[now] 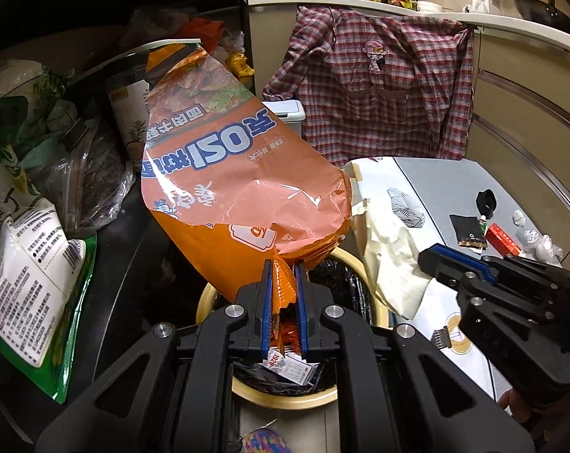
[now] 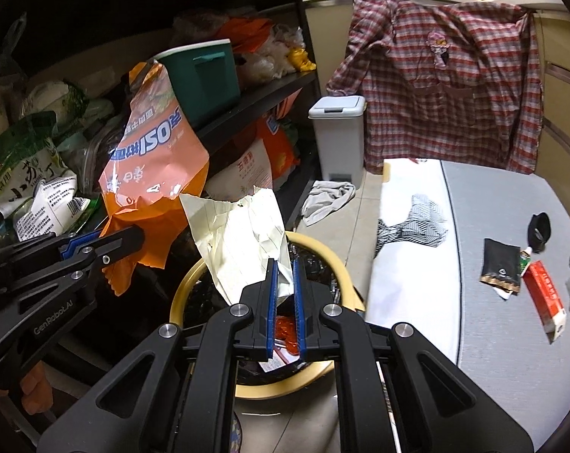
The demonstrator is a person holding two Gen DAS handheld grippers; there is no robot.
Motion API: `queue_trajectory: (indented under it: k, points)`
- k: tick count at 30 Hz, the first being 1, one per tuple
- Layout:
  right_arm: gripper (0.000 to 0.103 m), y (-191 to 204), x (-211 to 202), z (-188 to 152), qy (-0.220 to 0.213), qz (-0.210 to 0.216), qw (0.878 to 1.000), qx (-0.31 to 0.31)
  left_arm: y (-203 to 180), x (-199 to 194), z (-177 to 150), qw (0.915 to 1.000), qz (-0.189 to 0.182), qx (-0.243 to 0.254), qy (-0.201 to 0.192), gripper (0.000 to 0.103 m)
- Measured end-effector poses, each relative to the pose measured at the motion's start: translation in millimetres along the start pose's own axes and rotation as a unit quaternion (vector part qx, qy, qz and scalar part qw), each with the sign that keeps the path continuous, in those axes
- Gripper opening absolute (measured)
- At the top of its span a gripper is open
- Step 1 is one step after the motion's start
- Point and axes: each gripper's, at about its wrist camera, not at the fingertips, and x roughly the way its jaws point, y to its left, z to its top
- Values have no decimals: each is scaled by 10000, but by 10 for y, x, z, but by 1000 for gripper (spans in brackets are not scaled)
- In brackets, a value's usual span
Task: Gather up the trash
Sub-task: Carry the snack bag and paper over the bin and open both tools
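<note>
Orange snack bag (image 1: pixel 243 173) is clamped in left gripper (image 1: pixel 283 264); crumpled lined paper (image 2: pixel 247 238) is clamped in right gripper (image 2: pixel 285 264). Both are held over the wicker bin (image 2: pixel 322 253) just below the fingertips. Risk: the tall bag could be snagged on the rim or tipped outside on release.

— What could not be seen?
— The orange bag (image 1: pixel 243 185) hid much of the bin's rim (image 1: pixel 285 402) (the lined paper (image 2: pixel 243 238) covered more of it), and the bin's contents were mostly masked.
— Anything cut off?
— The left gripper's (image 1: pixel 283 264) handle ran off the bottom edge.
</note>
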Motion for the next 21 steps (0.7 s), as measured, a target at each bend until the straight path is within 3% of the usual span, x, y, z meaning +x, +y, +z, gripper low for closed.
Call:
queue_trajectory:
  k: [13, 14, 15, 17, 18, 19, 21]
  points:
    - [9, 97, 285, 25, 143, 53, 9999, 24, 81, 339, 141, 9988, 408, 199, 180, 11]
    - [11, 88, 301, 31, 153, 76, 9998, 36, 80, 363, 147, 9983, 506, 212, 183, 20]
    - [12, 89, 323, 33, 176, 97, 9998, 58, 86, 373, 151, 9975, 655, 219, 148, 47]
    - [27, 70, 365, 39, 230, 74, 9997, 96, 105, 367, 161, 9949, 980, 213, 42, 83]
    - [39, 63, 371, 41, 220, 55, 9997, 123, 107, 340, 168, 9937, 1099, 191, -74, 85]
    - [44, 51, 373, 41, 196, 43, 9997, 158, 113, 314, 177, 9933, 1132, 187, -147, 85]
    - [47, 36, 375, 35, 189, 18, 9996, 196, 112, 331, 179, 9935, 1117, 200, -56, 87]
